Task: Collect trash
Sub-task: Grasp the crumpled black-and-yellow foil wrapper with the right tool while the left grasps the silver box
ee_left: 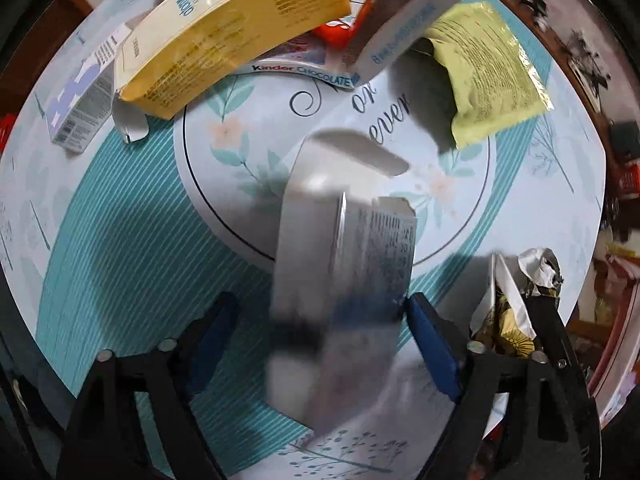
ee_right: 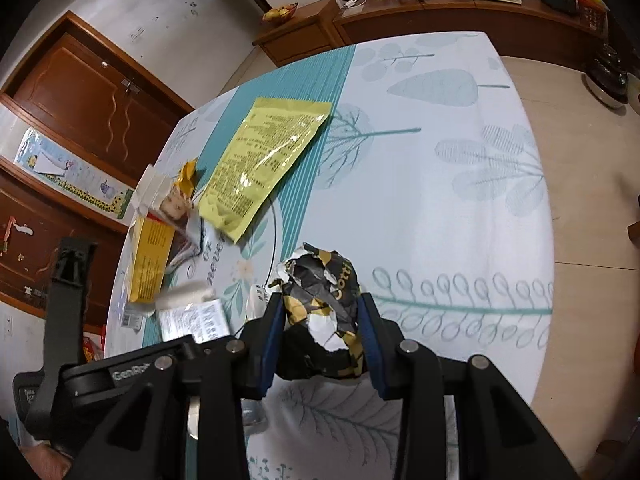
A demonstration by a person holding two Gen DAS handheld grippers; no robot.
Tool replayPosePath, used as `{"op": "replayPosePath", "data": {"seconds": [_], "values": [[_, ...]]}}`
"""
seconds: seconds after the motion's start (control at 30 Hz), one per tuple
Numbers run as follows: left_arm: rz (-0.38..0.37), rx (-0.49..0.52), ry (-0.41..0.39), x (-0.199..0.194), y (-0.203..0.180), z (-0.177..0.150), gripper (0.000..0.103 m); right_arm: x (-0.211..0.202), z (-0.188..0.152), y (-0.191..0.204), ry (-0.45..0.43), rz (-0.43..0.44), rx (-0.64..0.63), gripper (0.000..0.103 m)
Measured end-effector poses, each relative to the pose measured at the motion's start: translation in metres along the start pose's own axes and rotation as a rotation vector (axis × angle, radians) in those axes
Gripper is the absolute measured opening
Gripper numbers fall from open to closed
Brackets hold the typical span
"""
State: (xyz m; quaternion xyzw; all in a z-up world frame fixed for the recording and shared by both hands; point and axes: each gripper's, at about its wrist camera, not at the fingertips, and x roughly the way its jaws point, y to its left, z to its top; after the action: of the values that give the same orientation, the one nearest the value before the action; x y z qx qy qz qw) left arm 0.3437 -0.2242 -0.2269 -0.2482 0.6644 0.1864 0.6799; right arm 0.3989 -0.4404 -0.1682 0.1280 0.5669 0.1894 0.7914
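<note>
My left gripper [ee_left: 320,316] has its jaws wide apart around a blurred grey-white carton [ee_left: 340,280] with fine print; the right finger touches its side, the left finger stands clear. The carton also shows in the right wrist view [ee_right: 192,316]. My right gripper [ee_right: 322,312] is shut on a crumpled black, gold and white wrapper [ee_right: 324,300], held above the table. That wrapper and the right gripper's finger show at the lower right of the left wrist view [ee_left: 516,312].
On the round floral tablecloth [ee_left: 120,248] lie a yellow box [ee_left: 232,36], a Kinder Chocolate box [ee_left: 304,69], a white-blue box [ee_left: 80,104], a white flap box [ee_left: 404,28] and a yellow-green pouch [ee_left: 484,76], also seen in the right wrist view [ee_right: 264,156]. A wooden sideboard [ee_right: 440,12] stands behind.
</note>
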Motion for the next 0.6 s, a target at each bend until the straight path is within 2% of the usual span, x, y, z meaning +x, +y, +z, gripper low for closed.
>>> {"op": "replayPosePath", "data": {"seconds": [0.07,0.2,0.6], "values": [[0.01,0.021,-0.012,-0.001,0.0,-0.004,0.07,-0.001,-0.004,0.003,0.004,0.004,-0.004,0.036],[-0.047,0.077,-0.035,-0.007,0.011,-0.008,0.061,-0.001,-0.014,0.01,0.011,0.011,-0.008,0.036],[-0.072,0.318,-0.143,-0.055,0.05,-0.035,0.059,-0.009,-0.058,0.051,0.013,0.046,-0.008,0.036]]}}
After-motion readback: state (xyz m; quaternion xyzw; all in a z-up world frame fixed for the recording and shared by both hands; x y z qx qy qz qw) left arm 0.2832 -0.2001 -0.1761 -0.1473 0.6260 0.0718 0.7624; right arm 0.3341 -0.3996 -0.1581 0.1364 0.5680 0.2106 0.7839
